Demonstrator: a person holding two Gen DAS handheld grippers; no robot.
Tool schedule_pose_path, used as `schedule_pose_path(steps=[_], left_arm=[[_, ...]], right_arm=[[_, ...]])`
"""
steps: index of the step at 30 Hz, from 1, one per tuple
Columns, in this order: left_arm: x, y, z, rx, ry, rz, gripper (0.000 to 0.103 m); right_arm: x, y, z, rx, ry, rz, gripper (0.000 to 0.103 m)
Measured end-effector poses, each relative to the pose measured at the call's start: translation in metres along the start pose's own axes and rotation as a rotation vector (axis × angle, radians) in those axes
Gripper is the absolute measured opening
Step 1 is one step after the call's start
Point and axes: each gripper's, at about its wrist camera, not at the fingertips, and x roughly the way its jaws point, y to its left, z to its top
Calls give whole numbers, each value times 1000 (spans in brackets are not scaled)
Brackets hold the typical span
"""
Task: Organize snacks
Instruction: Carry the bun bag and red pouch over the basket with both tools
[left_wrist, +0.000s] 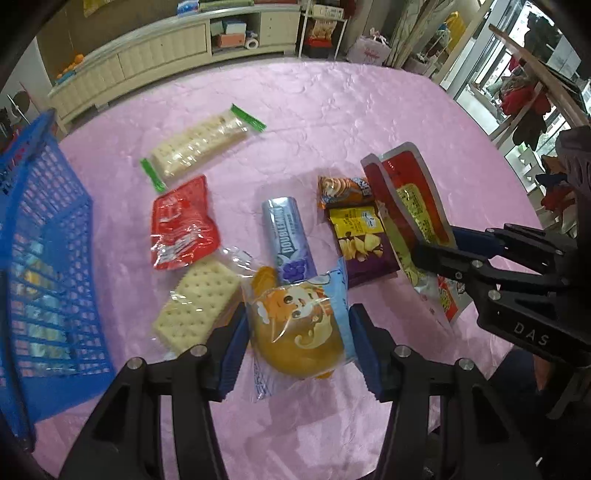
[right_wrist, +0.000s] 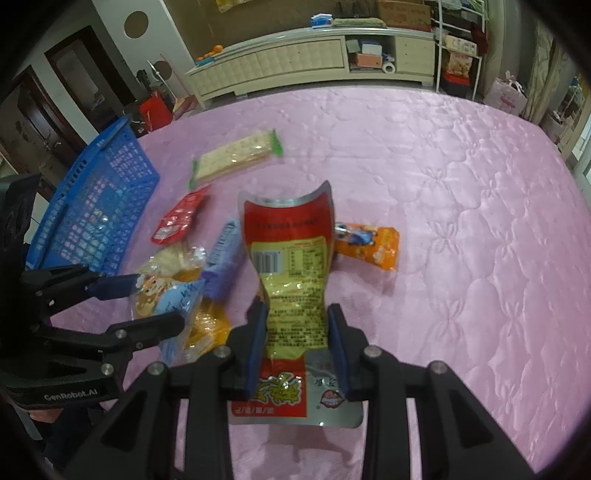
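So the pink quilted worktop (right_wrist: 461, 192) fills most of my view, with the blue mesh basket (left_wrist: 51, 258) sitting out at 9 o'clock on the left wrist view. Loose snacks are scattered in the middle: a long cracker pack (left_wrist: 199, 142) at 11, a red packet (left_wrist: 183, 221) nearer, a square cracker pack (left_wrist: 199, 306) just beside my left claw, the Doublemint tube (left_wrist: 290, 240) dead centre, and a chips bag (left_wrist: 364, 243) at 2. My right claw (right_wrist: 297, 343) is clamped on the red and yellow pouch (right_wrist: 291, 258), which is pinched in at the waist. My left claw (left_wrist: 299, 336) is squeezing the wrapped bun (left_wrist: 299, 325), both pads pressing its wrapper.
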Motion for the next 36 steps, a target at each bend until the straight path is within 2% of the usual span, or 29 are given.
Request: schedule_pose_path(steps=[11,19,24,29,36], left_arm=[[-75,20,-5,-6,-153,4,51],[-148,59,-11,-9,-257,34,51],[-183,93,-15,-31,-306,69,51],[-205,129,-23,-57,-336,85,51],[-227,175,-33,-103,-357,95,51]], right_arm=[[-50,47,9,-38,-64,1,37],[-88,92,31,-93,-115,-15,37],[-106,126,53,-119,-167,12,37],[-109,159,70,-142,-185,35,37],[-92,203,89,-167,-166,65,37]])
